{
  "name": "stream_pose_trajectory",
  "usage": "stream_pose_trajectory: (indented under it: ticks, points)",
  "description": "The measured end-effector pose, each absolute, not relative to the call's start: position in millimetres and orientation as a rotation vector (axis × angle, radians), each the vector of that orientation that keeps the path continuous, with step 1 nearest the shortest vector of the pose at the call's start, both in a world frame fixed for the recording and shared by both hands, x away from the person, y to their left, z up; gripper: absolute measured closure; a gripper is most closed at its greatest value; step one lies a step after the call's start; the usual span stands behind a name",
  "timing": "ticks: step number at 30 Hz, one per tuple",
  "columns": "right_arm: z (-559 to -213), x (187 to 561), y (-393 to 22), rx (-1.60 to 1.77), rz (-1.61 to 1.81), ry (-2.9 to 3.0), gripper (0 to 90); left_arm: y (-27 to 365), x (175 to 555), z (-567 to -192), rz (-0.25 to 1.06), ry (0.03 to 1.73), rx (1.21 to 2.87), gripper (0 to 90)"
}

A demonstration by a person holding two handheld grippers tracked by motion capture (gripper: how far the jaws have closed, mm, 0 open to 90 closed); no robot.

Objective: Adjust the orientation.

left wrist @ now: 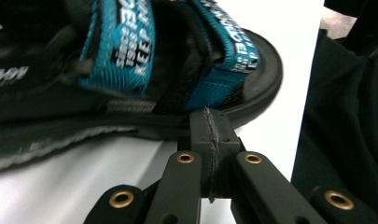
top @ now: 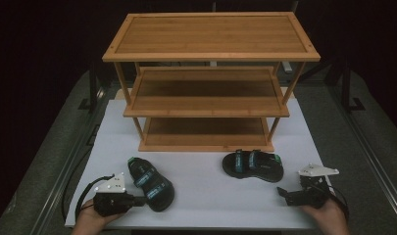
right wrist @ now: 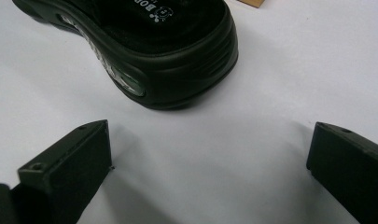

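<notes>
high view shows the left gripper [top: 143,199], jaws clenched empty, touching the left sandal's [top: 150,183] sole edge, its long axis running diagonally away on the white board [top: 206,196], while the right gripper [top: 283,194] gapes near the right sandal [top: 253,165].

Shelf rack [top: 208,83] sits at far side of counter [top: 206,196], centred. L sandal [top: 150,183] in front of rack, left of centre; R sandal [top: 253,164] front-right, closer to rack. Sandals well apart. My L gripper [top: 139,199] touches L sandal's near edge; my R gripper [top: 283,194] near R sandal, front-right of it, not touching.
</notes>
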State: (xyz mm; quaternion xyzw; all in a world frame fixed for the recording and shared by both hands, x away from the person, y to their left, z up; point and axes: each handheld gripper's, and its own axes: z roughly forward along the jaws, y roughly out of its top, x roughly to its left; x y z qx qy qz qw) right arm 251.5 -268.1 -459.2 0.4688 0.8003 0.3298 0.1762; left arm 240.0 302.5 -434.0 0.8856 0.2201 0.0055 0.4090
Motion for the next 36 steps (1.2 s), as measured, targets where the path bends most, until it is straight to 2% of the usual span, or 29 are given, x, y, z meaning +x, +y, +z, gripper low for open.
stream_pose_trajectory:
  ticks: [10,16,17,21,27,36]
  points:
    - [-459,252,-268,1.327,0.933,2.266,0.0,291,240,-433,-0.005,0.51,2.238,90.0]
    - [-459,251,-268,1.327,0.933,2.266,0.0,303,234,-419,0.021,0.506,2.208,90.0]
    - [-459,252,-268,1.327,0.934,2.266,0.0,306,234,-415,0.035,0.509,2.204,88.1]
    - [-459,251,-268,1.327,0.934,2.266,0.0,316,235,-401,0.094,0.535,2.204,69.5]
    - [-459,252,-268,1.324,0.935,2.266,0.0,331,237,-382,0.174,0.563,2.174,54.0]
    - [-459,252,-268,1.325,0.934,2.267,0.0,345,258,-365,0.234,0.607,2.157,40.6]
